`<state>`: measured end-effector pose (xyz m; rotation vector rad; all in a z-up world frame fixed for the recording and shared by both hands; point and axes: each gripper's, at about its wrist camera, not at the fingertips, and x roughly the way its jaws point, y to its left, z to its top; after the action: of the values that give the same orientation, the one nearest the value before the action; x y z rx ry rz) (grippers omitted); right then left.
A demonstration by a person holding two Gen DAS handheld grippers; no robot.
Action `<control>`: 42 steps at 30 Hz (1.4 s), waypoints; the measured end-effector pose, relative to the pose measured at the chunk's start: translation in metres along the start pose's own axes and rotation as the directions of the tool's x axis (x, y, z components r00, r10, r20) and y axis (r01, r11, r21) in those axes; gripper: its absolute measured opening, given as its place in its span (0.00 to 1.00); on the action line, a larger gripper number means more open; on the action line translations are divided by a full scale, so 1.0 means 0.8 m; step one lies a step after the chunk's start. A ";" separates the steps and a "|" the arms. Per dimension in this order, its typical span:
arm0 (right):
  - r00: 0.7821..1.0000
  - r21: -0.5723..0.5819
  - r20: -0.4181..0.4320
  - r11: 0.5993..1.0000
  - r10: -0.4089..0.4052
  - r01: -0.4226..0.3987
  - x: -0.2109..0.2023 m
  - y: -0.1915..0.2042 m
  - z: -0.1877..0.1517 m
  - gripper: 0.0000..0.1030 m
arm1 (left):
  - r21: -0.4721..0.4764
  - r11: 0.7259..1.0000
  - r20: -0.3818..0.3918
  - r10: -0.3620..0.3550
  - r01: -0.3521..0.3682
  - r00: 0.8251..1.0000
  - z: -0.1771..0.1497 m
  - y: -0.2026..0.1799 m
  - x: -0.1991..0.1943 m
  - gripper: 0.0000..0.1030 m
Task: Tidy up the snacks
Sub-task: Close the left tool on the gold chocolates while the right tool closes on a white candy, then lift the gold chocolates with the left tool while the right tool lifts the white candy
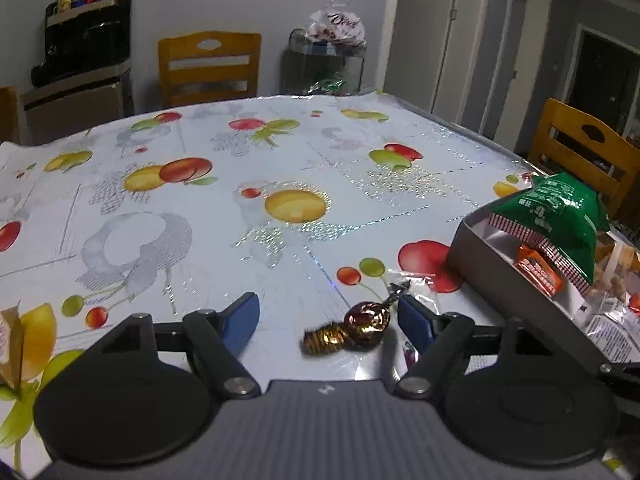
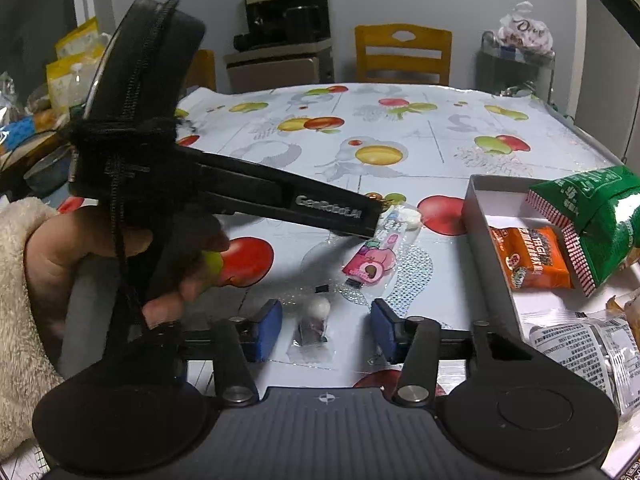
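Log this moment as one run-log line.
left gripper: open, around foil candy on table | right gripper: open, over small clear packet | box: holds orange pack, green bag

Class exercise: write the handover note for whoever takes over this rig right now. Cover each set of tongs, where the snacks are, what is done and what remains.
Left tongs: open, straddling a gold-wrapped candy on the table.
Right tongs: open, around a small clear packet.
A pink packet lies on the table, ahead of the right tongs.
Done: green bag and orange packet sit in the grey box.
Left: box the candy and both packets.
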<state>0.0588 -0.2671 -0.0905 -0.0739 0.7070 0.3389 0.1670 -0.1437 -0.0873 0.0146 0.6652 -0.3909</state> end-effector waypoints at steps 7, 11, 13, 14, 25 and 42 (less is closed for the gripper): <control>1.000 -0.009 -0.001 1.000 0.000 0.000 -0.001 0.002 -0.001 0.45 | 0.040 0.997 0.014 -0.068 0.067 0.998 -0.003 0.002 0.004 0.52; 1.000 -0.014 -0.003 1.000 -0.005 0.005 -0.001 0.002 -0.001 0.45 | 0.072 0.993 0.010 -0.097 0.096 0.995 -0.004 -0.001 0.002 0.33; 1.000 -0.016 -0.003 1.000 -0.007 0.007 -0.001 0.003 -0.002 0.45 | 0.078 0.990 0.007 -0.117 0.116 0.993 -0.005 -0.002 0.000 0.32; 1.000 -0.017 -0.003 1.000 -0.010 0.010 -0.002 0.003 -0.002 0.45 | 0.082 0.989 0.006 -0.124 0.123 0.992 -0.006 -0.002 -0.001 0.31; 0.999 -0.053 0.016 0.998 -0.041 0.041 -0.005 0.012 -0.005 0.42 | 0.142 0.988 0.015 -0.068 0.065 0.998 -0.013 -0.002 -0.014 0.21; 0.996 -0.118 0.039 0.990 -0.078 0.083 0.004 0.029 -0.008 0.29 | 0.052 0.998 0.036 -0.029 0.027 0.999 -0.008 0.031 -0.027 0.21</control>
<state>0.0493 -0.2457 -0.0962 -0.2091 0.6480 0.3042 0.1567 -0.1121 -0.0817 0.0471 0.6191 -0.4348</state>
